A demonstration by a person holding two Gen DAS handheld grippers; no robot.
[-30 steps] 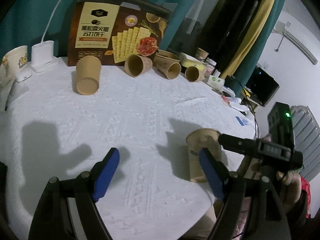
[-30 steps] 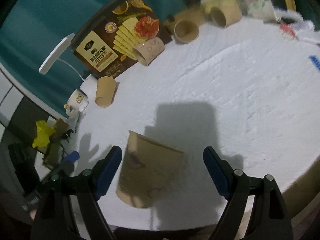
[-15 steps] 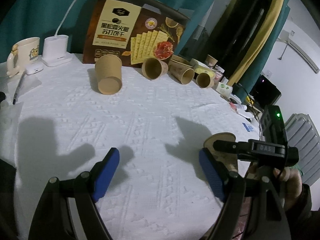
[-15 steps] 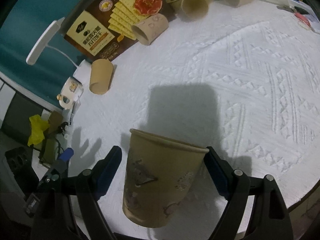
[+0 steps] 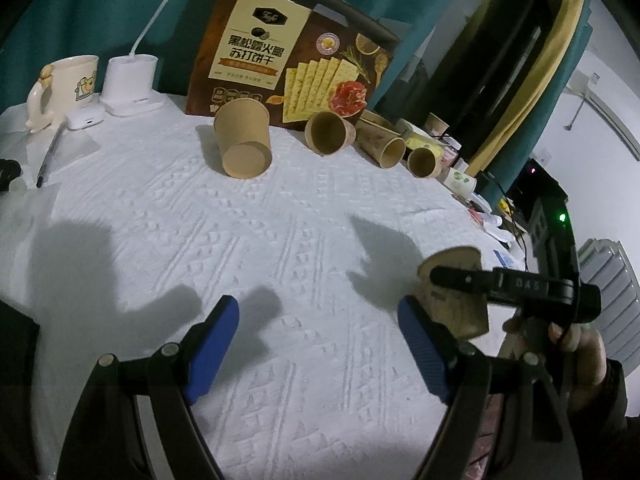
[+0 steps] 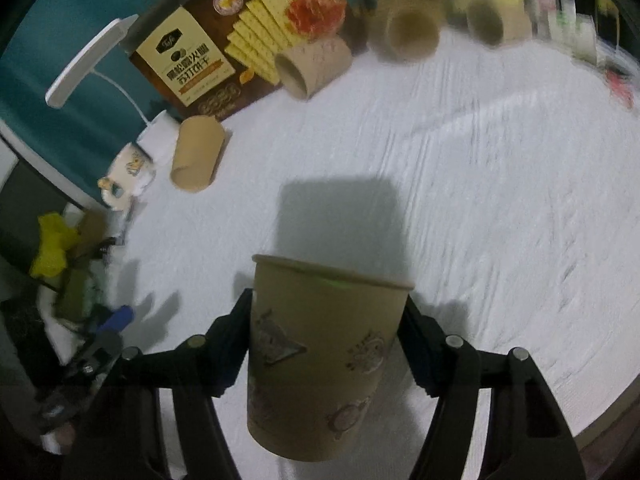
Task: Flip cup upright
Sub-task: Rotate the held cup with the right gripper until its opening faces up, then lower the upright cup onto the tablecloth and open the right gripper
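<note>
The right gripper [image 6: 328,344] squeezes the cup [image 6: 320,360] near the table's [image 6: 500,200] edge; it should turn slowly, gently. The left gripper [image 5: 316,344] waits, fingers apart, empty.

Left tongs [image 5: 318,344] spread wide above white-clothed table [image 5: 240,240], blue pads gripping nothing. At right, right tongs [image 5: 460,280] clamp printed paper cup [image 5: 460,308], tilted. Far edge: cracker box [image 5: 296,76], plain paper cups lying on sides [image 5: 244,144], mug [image 5: 64,88].
</note>
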